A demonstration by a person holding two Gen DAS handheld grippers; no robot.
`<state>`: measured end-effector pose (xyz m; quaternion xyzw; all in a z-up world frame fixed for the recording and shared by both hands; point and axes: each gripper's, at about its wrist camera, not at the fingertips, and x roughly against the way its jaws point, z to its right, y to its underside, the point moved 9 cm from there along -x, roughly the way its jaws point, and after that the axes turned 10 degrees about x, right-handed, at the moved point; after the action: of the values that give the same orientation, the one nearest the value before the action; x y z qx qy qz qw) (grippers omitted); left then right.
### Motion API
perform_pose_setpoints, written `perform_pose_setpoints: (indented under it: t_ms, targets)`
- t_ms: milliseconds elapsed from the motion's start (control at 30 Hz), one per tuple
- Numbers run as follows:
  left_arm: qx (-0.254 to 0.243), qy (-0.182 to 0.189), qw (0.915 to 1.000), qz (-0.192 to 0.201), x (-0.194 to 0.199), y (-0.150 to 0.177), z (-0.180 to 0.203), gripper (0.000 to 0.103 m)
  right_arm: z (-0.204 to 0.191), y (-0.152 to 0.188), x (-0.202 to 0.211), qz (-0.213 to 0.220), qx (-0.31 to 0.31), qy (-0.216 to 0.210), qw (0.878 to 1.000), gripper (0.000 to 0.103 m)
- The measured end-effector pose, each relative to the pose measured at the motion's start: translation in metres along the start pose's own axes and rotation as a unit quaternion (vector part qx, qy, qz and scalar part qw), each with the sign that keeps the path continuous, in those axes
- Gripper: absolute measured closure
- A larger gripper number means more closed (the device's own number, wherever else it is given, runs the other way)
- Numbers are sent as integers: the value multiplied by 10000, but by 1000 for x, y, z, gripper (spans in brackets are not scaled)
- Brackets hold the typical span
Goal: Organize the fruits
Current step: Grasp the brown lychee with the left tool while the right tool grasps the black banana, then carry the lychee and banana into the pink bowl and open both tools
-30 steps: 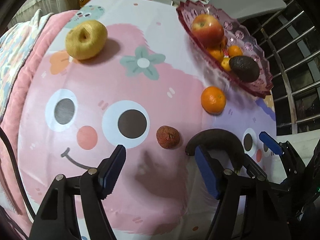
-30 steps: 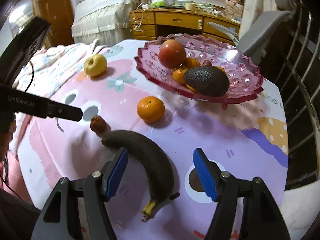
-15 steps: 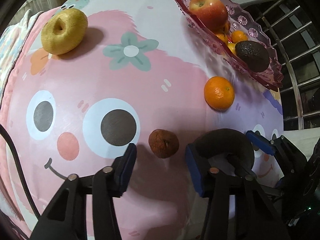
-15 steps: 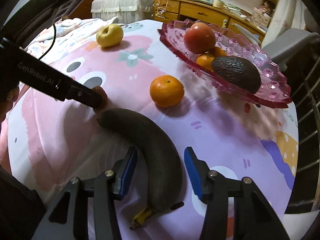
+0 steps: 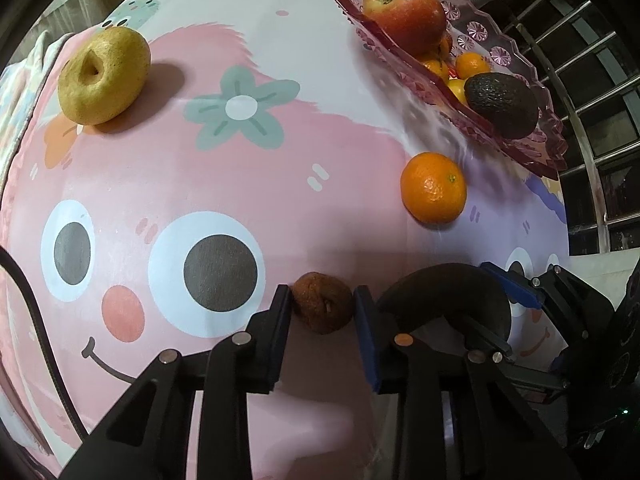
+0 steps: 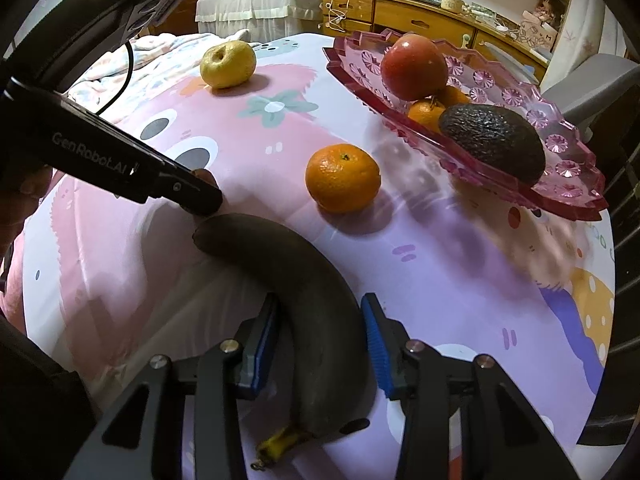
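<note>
Taking the glass fruit plate [image 5: 552,136] as the landmark, the yellow pear [image 5: 103,81] lies farthest to its left on the table [image 5: 248,184], untouched. Nearer, the left gripper [image 5: 323,309] has dropped and its jaws have just closed onto the small brown fruit [image 5: 322,307], pads touching both sides. In front of the plate, past the loose orange [image 6: 342,178], the right gripper [image 6: 318,334] has likewise just closed around the blackened banana [image 6: 312,300]. Both fruits look ready to lift toward the plate.

A blackened banana [image 6: 304,304] with a yellow stem lies on a pink-and-lilac cartoon-face tablecloth [image 5: 200,168]; the patterned glass bowl [image 6: 560,184] is pink, the tangerine [image 6: 342,178] orange.
</note>
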<state>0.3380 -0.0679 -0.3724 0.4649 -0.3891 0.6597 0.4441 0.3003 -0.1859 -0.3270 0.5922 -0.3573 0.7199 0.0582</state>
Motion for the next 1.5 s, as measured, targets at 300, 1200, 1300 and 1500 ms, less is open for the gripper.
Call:
perform_pose_setpoints:
  t_ms: [300, 1200, 1300, 1500]
  targets:
    - [-30, 43, 10000, 56, 3, -1, 1, 75, 0, 3, 3, -45, -209, 30, 9998, 68]
    - [-571, 553, 9871, 1386, 151, -60, 35, 75, 17, -49, 109, 742, -1287, 600, 9871, 71]
    - [-698, 569, 9844, 1508, 168, -75, 46, 75, 36, -64, 127, 895, -1433, 737, 9829, 71]
    - [-803, 731, 9800, 1666, 187, -100, 69, 75, 77, -82, 146, 1134, -1792, 1128, 9707, 71]
